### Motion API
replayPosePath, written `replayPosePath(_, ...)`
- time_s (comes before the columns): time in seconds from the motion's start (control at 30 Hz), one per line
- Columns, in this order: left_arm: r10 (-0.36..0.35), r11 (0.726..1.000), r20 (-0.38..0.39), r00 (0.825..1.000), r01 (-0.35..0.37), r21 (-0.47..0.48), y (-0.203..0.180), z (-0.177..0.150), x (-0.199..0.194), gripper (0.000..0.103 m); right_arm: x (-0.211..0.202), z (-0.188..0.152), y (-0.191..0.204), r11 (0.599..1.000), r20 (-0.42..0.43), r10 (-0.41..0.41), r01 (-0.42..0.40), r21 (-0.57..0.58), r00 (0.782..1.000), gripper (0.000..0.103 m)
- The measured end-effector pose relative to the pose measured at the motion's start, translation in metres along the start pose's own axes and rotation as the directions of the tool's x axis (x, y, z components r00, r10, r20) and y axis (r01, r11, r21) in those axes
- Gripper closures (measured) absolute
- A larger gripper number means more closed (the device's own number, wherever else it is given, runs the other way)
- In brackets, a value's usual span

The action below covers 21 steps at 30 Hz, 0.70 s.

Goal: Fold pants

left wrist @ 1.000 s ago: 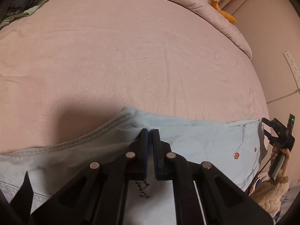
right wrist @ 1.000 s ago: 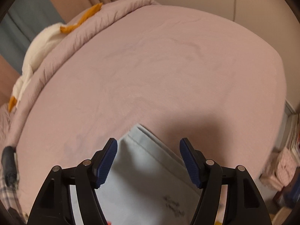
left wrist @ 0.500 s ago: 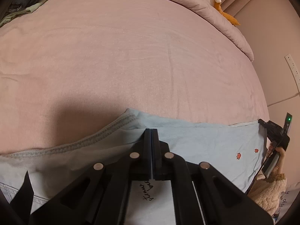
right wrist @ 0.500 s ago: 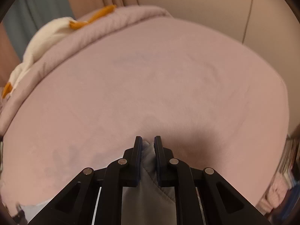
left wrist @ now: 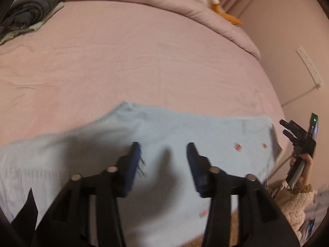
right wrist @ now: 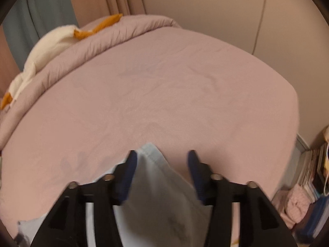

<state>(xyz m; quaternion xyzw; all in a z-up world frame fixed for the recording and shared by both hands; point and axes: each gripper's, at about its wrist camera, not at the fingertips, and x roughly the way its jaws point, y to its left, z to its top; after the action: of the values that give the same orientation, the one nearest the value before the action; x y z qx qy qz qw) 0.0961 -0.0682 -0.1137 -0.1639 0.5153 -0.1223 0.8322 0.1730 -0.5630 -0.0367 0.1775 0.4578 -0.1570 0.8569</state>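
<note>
Now the light blue cotton pants w/ small red marks lie flat on the pink bed, near its front edge. Left gripper is wide apart above the fabric, holding nothing. Right gripper is also wide; one pants corner lies between its fingers, not clamped. Dark grey folded clothes sit at the far left corner.

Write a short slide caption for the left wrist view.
Left gripper open over light blue pants lying on a pink bed.
</note>
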Motion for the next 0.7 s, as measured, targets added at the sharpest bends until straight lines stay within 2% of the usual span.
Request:
replayPosePath(0.17, -0.029, 1.0, -0.064, 0.997, 0.029, 0.001, -0.001, -0.031, -0.006, 0.054, -0.019, -0.033, -0.037, 0.996, -0.024, 0.031, -0.029, 0.09, 0.999, 0.047)
replayPosePath(0.27, 0.005, 1.0, -0.081, 0.997, -0.005, 0.002, 0.003, -0.045, -0.003, 0.054, -0.017, -0.047, -0.063, 0.99, -0.046, 0.032, -0.026, 0.141, 0.998, 0.047)
replayPosePath(0.37, 0.003, 1.0, -0.116, 0.993, -0.004, -0.009, 0.008, -0.054, 0.003, 0.056, -0.011, -0.054, -0.081, 0.976, -0.079, 0.064, -0.046, 0.213, 0.995, 0.048)
replayPosePath(0.53, 0.014, 1.0, -0.114, 0.993, -0.015, -0.012, 0.009, -0.061, 0.009, 0.058, 0.001, -0.05, -0.076, 0.967, -0.069, 0.169, -0.152, 0.204, 0.983, 0.067)
replayPosePath(0.6, 0.022, 1.0, -0.11, 0.994, -0.023, -0.009, 0.008, -0.061, 0.011, 0.058, 0.011, -0.047, -0.075, 0.973, -0.102, 0.13, -0.107, 0.207, 0.986, 0.093)
replayPosePath(0.63, 0.026, 1.0, -0.108, 0.994, -0.026, -0.007, 0.007, -0.062, 0.01, 0.058, 0.013, -0.044, -0.072, 0.975, -0.107, 0.116, -0.092, 0.201, 0.987, 0.093)
replayPosePath(0.7, 0.028, 1.0, -0.107, 0.994, -0.029, -0.006, 0.007, -0.063, 0.01, 0.06, 0.001, -0.036, -0.064, 0.98, -0.038, 0.108, -0.1, 0.173, 0.993, 0.094)
